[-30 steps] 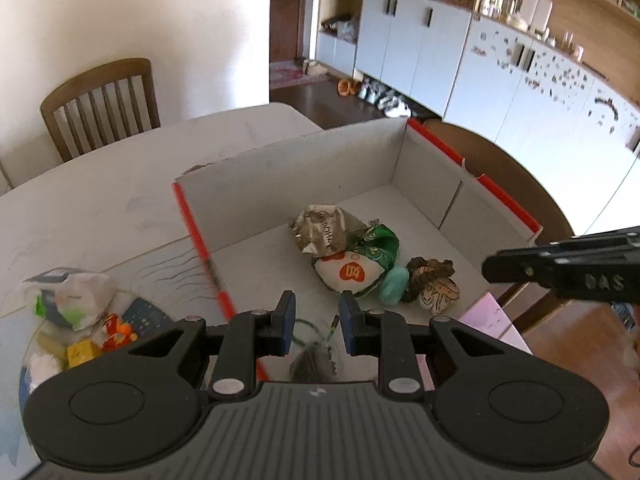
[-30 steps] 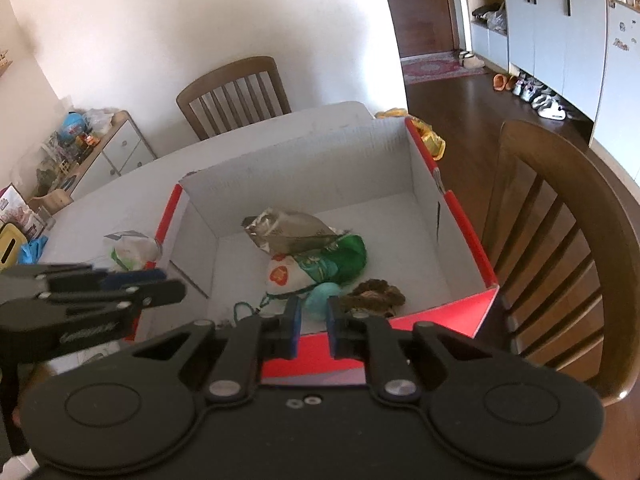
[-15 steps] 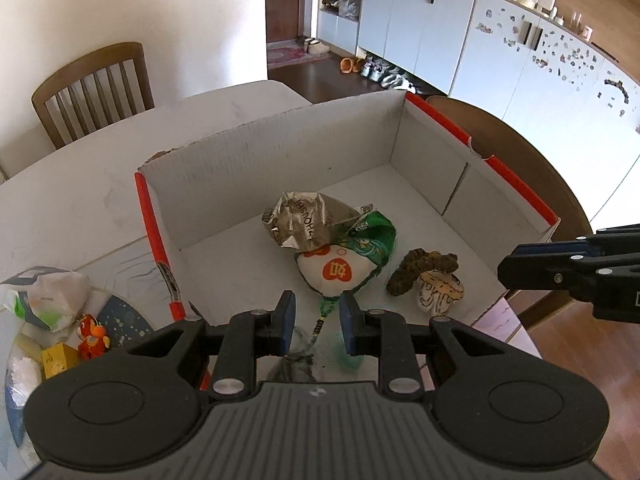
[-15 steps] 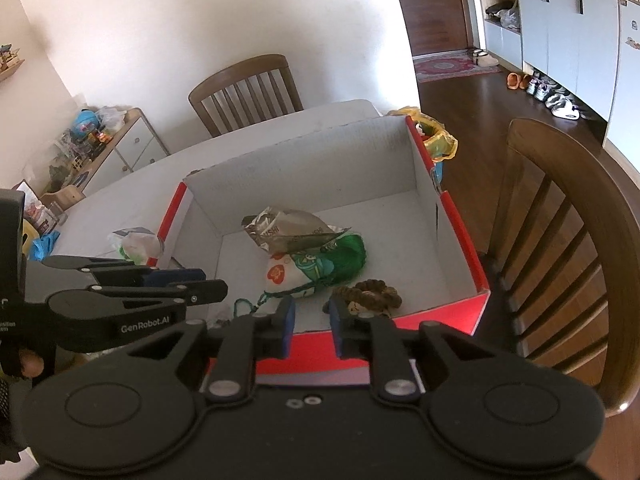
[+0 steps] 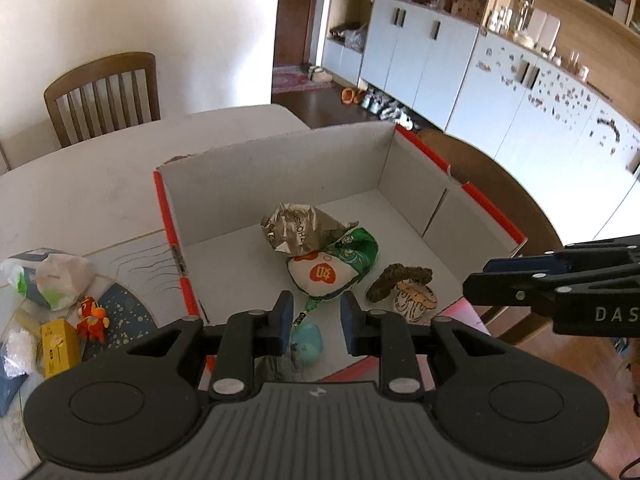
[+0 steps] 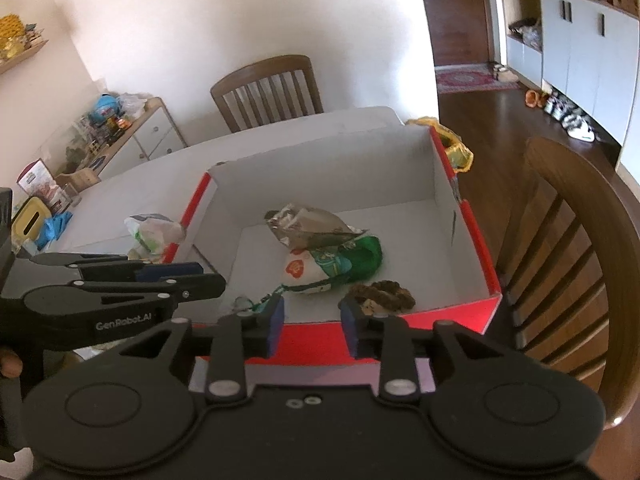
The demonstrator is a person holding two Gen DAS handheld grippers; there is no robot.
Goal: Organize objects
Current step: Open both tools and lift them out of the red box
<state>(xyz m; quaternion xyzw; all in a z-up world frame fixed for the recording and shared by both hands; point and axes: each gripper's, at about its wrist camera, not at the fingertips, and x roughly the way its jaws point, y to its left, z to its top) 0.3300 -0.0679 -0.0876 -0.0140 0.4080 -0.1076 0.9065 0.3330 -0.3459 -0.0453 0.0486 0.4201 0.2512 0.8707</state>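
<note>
Red-edged cardboard box (image 5: 280, 184) sits on the worktop (image 5: 80, 184), open top, and already holds a crumpled foil bag (image 5: 298, 230), a green-and-white pouch (image 5: 336, 268), a brown plush piece (image 5: 400, 276) and a small teal toy (image 5: 308, 340) by the near wall.

Left hand-held gripper (image 5: 314, 322): gap narrow and opening, nothing pinched. The teal toy and a green cord show in the gap but lie below on the box floor, pads not on them.
Right hand-held gripper (image 6: 312, 322): also narrow and opening, empty, hovering over the near red wall (image 6: 320, 340).

Still outside the box, left of it: plastic-wrapped bundle (image 5: 56, 276), orange figure (image 5: 94, 316), yellow block (image 5: 58, 344). Likely next picks.

Risks:
- The two grippers are close together over the near rim. Crossing paths could knock them into each other.
- The left wall stands between the loose items and the box. A low carry would clip it and shove or tip the light cardboard.
- The green cord trails near the left fingers and could snag and drag the pouch out.
- The bundle is soft and slippery-looking, so a narrow pinch may slip.

Room: far half of the box floor is bare. A chair (image 6: 568, 264) crowds the right side, and the worktop edge is just past the box there.
</note>
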